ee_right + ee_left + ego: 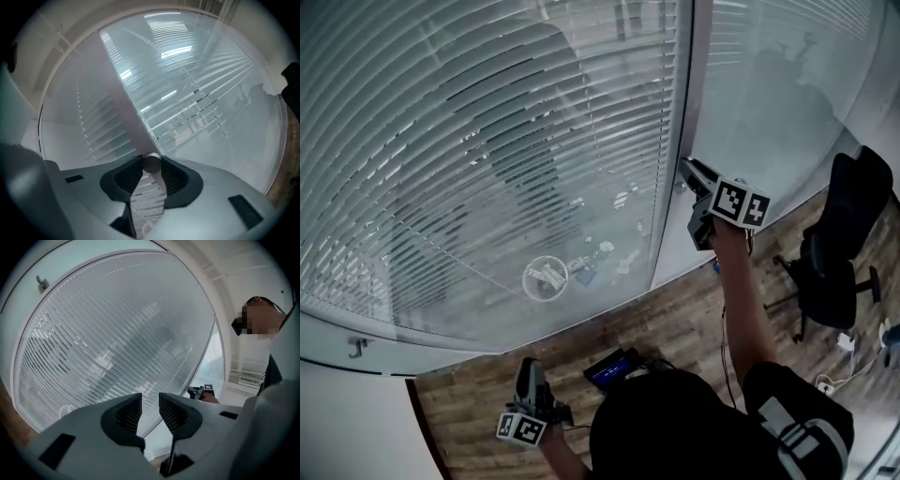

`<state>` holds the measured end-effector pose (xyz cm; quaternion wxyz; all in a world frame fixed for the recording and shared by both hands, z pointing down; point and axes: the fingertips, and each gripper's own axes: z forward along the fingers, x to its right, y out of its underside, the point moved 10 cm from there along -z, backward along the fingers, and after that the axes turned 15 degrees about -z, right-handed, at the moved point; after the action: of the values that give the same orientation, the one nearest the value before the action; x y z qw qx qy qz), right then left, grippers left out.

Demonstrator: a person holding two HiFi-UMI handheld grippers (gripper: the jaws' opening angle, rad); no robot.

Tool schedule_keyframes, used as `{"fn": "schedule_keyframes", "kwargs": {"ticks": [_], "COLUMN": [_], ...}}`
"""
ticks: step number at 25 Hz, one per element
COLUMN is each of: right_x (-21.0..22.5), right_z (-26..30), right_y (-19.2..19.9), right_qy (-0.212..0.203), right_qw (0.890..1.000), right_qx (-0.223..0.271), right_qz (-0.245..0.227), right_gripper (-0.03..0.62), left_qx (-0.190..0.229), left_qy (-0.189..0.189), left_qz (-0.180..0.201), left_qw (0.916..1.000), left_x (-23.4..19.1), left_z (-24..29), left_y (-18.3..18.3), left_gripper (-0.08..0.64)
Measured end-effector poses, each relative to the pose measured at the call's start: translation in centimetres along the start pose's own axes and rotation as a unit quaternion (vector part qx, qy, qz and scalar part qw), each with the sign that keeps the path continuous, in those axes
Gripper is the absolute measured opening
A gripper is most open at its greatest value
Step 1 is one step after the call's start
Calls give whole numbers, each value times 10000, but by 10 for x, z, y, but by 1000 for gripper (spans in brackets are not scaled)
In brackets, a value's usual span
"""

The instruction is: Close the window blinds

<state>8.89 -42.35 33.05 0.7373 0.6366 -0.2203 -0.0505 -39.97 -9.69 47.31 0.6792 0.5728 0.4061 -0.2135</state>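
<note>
Big curved glass fills the upper left of the frame, and the window blinds (487, 141) hang across it with slats tilted apart, so the street shows through. Up at centre right, the right gripper (692, 173) reaches level to the window mullion (686, 112), its jaws clamped on a small round knob (151, 163). I'd say that's the slat control, gripped for twisting. Down at the bottom edge, the left gripper (150, 404) waits, jaws narrowly parted on nothing. An office chair (839, 253) stands on the wooden floor (694, 319) at right. No container in sight.
</note>
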Motion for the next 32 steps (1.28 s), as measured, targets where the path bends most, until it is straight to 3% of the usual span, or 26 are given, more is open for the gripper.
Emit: {"fn": "schedule_keyframes", "kwargs": {"ticks": [3, 5, 8, 10, 14, 17, 18, 19, 20, 22, 23, 24, 26, 28, 30, 32], "right_x": [-1, -8, -23, -32, -39, -40, -39, -36, -31, -15, -7, -1, 5, 9, 12, 14], "right_z": [0, -2, -6, -4, 2, 2, 2, 2, 1, -2, -2, -3, -3, -3, -2, -1], "right_y": [2, 3, 1, 0, -2, -3, -3, -4, -4, -3, -1, 1, 2, 5, 8, 10], "right_qy": [19, 261, 844, 1005, 1018, 1103, 1096, 1044, 932, 558, 359, 184, -98, -287, -414, -495], "right_qw": [9993, 9901, 9447, 9181, 8972, 8929, 8988, 9119, 9322, 9771, 9913, 9983, 9986, 9916, 9834, 9791], "right_qx": [-70, -260, -470, -516, -598, -670, -658, -610, -523, -293, -182, -76, 118, 247, 324, 354], "right_qz": [-354, -1354, -3133, -3800, -4255, -4314, -4193, -3921, -3457, -2033, -1250, -550, 505, 1240, 1735, 1938], "right_gripper": [129, 132, 146, 147, 147, 133, 132, 130, 130, 129, 129, 129, 129, 129, 129, 129], "left_qx": [-5, -10, -22, -22, -25, -2, 12, 26, 37, 42, 36, 27, 12, 5, 1, -1], "left_qy": [-7, -7, -19, -18, -14, -40, -52, -57, -57, -41, -32, -30, -33, -28, -25, -25], "left_qz": [-6, -13, -15, -17, -4, -1, -5, -10, -14, -21, -22, -22, -20, -19, -17, -18], "left_qw": [10000, 10000, 10000, 10000, 10000, 10000, 10000, 10000, 10000, 10000, 10000, 10000, 10000, 10000, 10000, 10000], "left_x": [1, 2, 2, 1, 2, 3, 3, 3, 3, 3, 3, 3, 4, 4, 5, 5], "left_z": [0, 0, 0, 1, 2, -1, -2, -3, -3, -4, -3, -3, -2, -2, -2, -1], "left_y": [1, 2, 2, 3, 4, 3, 3, 3, 3, 3, 3, 3, 4, 4, 5, 5], "left_gripper": [126, 126, 126, 126, 126, 126, 126, 126, 126, 126, 126, 126, 126, 126, 126, 126]}}
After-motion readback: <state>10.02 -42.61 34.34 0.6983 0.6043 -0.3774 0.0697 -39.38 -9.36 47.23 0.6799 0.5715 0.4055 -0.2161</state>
